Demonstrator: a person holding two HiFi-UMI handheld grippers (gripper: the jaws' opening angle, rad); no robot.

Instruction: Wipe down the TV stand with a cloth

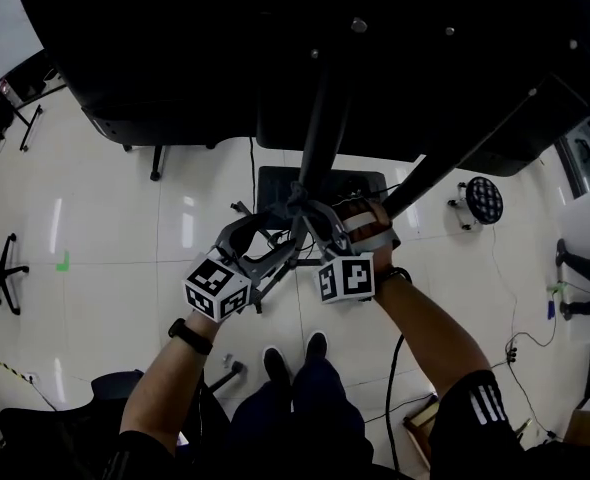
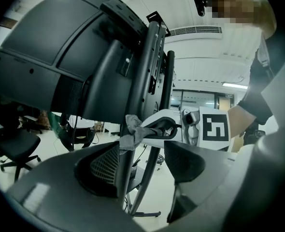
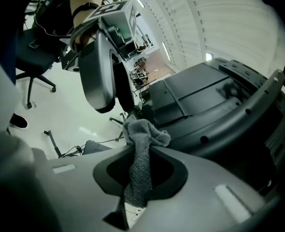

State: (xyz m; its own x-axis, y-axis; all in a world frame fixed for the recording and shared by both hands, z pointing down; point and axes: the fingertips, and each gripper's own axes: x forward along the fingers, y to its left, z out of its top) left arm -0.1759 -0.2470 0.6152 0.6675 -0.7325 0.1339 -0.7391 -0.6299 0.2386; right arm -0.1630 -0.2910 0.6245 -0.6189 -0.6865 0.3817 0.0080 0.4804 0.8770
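Right gripper fills the near view. Its fingers are pinched tight on the cloth, a grey towel-ish thing, with a bunched wad poking out past the tips and a tail hanging back through the gap. In the left gripper view that wad sits up against the pole of the stand. So the cloth is up off the floor, partway up the pole, in the right hand.

Left gripper has its fingers spread wide and is holding nothing. The pole runs down through the gap, closer to one finger, but I can't tell if it's touching. This gripper sits just under the cloth, so both hands crowd the same bit of pole from opposite sides.

Key thing imo: the pole's long axis is upright, so the stroke wants to run up or down along it, and the right hand has to do it. With the left gripper right below, a downward pass could get blocked.

Further out, the TV is overhead and the stand's base sits on the pale floor.
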